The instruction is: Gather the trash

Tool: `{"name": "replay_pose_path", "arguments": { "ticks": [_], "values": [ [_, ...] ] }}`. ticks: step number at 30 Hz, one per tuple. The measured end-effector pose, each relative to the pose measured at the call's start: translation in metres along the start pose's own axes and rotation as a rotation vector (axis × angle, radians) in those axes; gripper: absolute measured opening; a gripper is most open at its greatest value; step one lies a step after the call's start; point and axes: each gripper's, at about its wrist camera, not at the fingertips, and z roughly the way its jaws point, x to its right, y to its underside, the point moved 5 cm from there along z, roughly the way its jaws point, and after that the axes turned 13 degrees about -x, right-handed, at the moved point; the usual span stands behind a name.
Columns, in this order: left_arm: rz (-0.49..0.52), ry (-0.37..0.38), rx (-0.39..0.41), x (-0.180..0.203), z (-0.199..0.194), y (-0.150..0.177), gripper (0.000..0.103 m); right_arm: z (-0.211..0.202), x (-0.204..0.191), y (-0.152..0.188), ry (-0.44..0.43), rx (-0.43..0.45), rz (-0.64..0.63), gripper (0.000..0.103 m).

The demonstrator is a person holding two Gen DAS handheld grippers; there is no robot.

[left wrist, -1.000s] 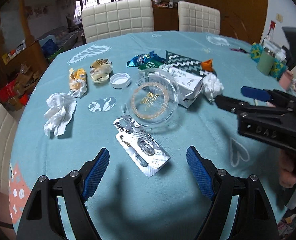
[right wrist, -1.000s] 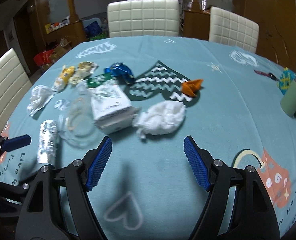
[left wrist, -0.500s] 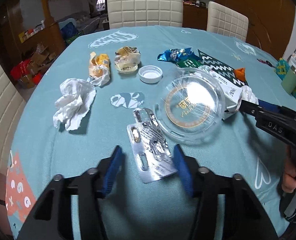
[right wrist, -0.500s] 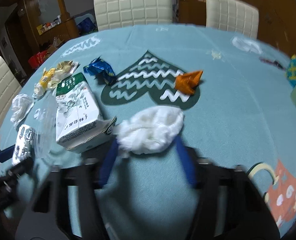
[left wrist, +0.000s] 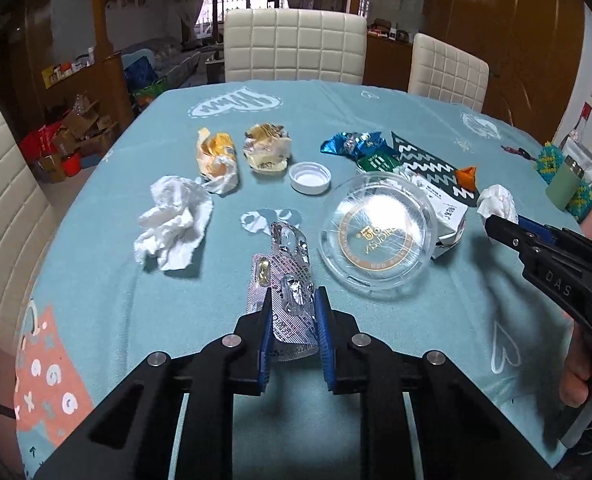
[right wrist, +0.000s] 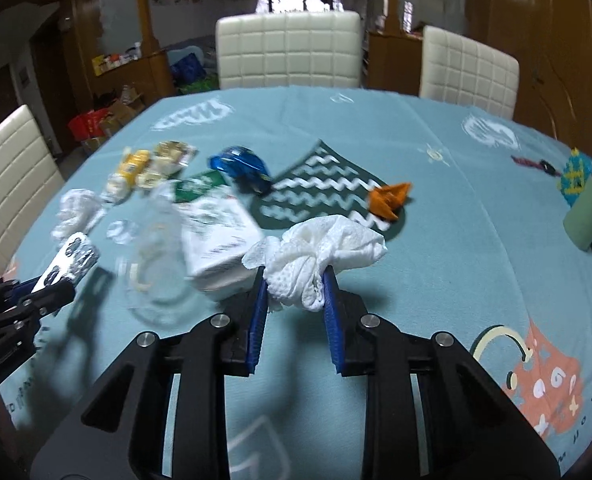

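Teal patterned tablecloth covered a dining table ringed by cream quilted chairs, wood panelling behind.

Item 1: silver blister pack, lying just ahead of the left gripper near the table's front edge. Blue pads were closing on its near end, pressing both sides; far end pointed toward the table's middle. In the right wrist view the pack appeared tilted up off the cloth.

Item 2: white crumpled napkin, right of centre, clamped between the closing pads of the right gripper; most of the wad bulged above and beyond the fingertips.

Item 3: clear round plastic lid, gold ring printed on it, just right of the blister pack, overlapping a white and green carton.

Item 4: second crumpled tissue, left of the pack, apart from it.

Item 5: white bottle cap, behind the lid.

Item 6: two yellowish wrappers, far left; blue foil wrapper and orange wrapper, farther back.

Item 7: green cup, at the right edge, well apart from the litter.
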Motion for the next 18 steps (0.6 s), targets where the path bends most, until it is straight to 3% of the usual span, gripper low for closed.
{"name": "replay_pose_path", "arguments": {
  "ticks": [8, 18],
  "values": [
    [-0.037, -0.039, 0.082, -0.030, -0.029, 0.008, 0.019, -0.024, -0.054, -0.001, -0.042, 0.046, -0.129, 0.028],
    [-0.097, -0.098, 0.154, -0.081, -0.051, 0.021, 0.019, -0.025, -0.128, 0.004, -0.098, 0.020, -0.271, 0.028]
  ]
}}
